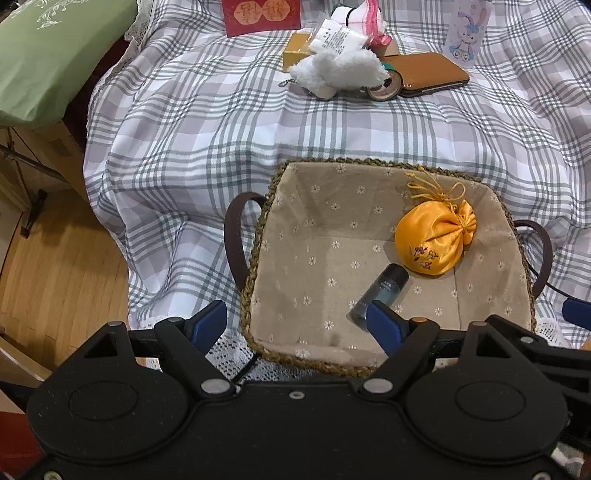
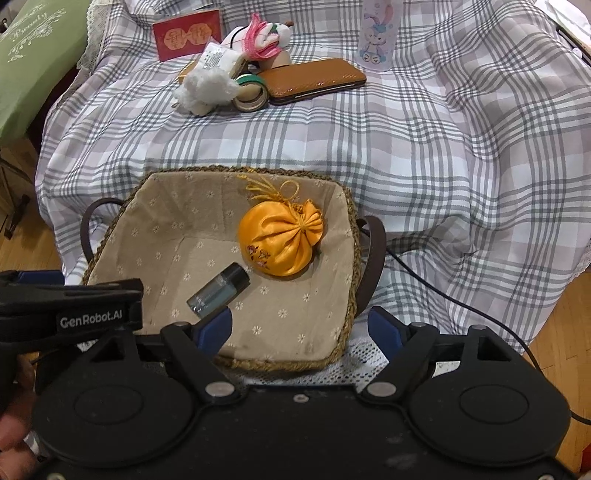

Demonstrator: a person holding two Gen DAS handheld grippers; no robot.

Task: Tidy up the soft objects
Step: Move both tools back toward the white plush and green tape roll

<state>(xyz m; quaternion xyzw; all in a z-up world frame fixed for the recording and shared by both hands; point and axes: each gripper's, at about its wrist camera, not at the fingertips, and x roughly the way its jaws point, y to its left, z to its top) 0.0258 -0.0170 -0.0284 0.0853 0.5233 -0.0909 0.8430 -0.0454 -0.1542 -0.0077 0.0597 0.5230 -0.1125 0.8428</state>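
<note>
Hovering: both tools spread, empty | orange pouch [image 2: 279, 242], apparently glass bottle [image 2: 218, 291] in basket [image 2: 349, 258]

My left gripper [image 2: 55, 295] carries the brand "GenRobot.AI" in white on its black body. The green cushion [image 2: 33, 59] bears the script word "Beauty". Characters on the red envelope [image 2: 186, 35] are not legible to me.

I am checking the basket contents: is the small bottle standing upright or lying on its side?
Lying on its side. The small bottle rests flat on the basket lining, dark cap toward the orange pouch.
</note>
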